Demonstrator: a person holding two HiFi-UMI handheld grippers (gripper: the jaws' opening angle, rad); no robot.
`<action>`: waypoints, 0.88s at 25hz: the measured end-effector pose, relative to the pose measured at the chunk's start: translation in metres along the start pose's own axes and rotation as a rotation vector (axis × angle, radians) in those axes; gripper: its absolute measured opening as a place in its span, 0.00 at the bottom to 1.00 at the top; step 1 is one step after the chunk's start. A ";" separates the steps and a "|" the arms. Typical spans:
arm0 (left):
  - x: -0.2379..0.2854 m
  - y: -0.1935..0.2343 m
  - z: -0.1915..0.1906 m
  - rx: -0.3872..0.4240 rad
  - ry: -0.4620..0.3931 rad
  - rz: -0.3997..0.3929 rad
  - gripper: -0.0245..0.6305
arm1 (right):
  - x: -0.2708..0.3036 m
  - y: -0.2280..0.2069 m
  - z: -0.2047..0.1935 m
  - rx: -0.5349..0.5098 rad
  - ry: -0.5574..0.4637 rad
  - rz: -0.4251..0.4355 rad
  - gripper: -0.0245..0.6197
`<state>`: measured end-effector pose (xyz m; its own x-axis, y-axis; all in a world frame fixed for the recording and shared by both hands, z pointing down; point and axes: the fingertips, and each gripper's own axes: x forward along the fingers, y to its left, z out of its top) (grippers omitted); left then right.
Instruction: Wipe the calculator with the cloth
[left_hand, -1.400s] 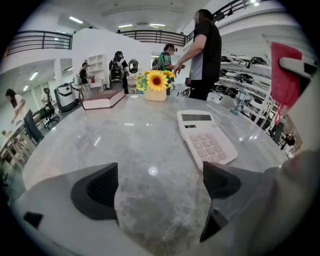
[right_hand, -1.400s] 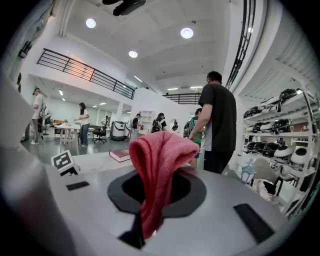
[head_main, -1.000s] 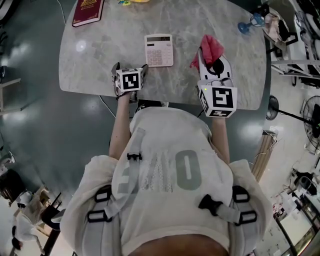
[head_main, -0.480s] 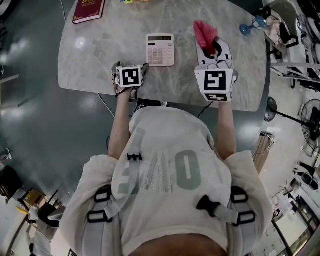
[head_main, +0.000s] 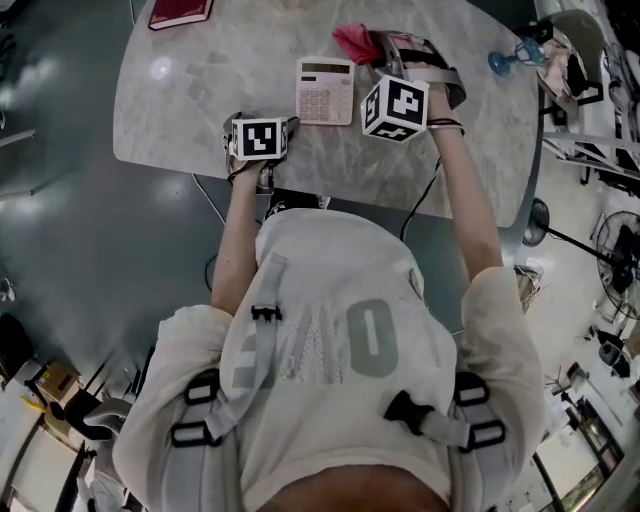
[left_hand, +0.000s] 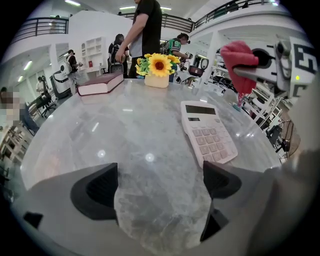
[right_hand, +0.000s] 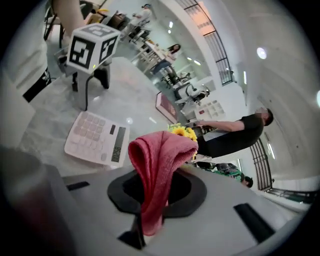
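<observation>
Cloth (right_hand: 157, 170) pinched tight in the right gripper (right_hand: 148, 223) jaws, hovering at the calculator's (head_main: 325, 90) 1 o'clock, left gripper (left_hand: 155, 185) jaws spread and empty at its 8 o'clock on the tabletop (head_main: 200, 100), so next is probably lowering onto the keys and swiping.

Bare tabletop (head_main: 190, 90) lies open left of the calculator (head_main: 326, 90), out to the book (head_main: 180, 12) at the far left corner. Between the spread fingers of the left gripper (left_hand: 160, 185) only marble shows. The right gripper (head_main: 388, 48), clamping the cloth (head_main: 352, 40), crowds the calculator's far right corner. A flower pot (left_hand: 157, 75) stands at the far edge.
</observation>
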<state>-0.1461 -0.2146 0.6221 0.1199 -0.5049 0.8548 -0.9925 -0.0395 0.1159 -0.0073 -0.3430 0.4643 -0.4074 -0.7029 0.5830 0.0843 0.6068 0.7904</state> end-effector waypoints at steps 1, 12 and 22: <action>0.001 -0.001 0.000 -0.001 0.001 -0.003 0.83 | 0.009 0.009 -0.001 -0.032 0.013 0.025 0.13; 0.005 -0.001 0.000 -0.006 0.038 -0.012 0.83 | 0.064 0.063 -0.014 -0.133 0.133 0.129 0.13; 0.003 0.002 0.000 -0.006 0.072 -0.017 0.83 | 0.070 0.090 -0.013 -0.182 0.182 0.133 0.12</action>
<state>-0.1479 -0.2163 0.6245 0.1389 -0.4407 0.8868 -0.9901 -0.0421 0.1341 -0.0164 -0.3429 0.5786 -0.2137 -0.6866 0.6949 0.2944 0.6330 0.7160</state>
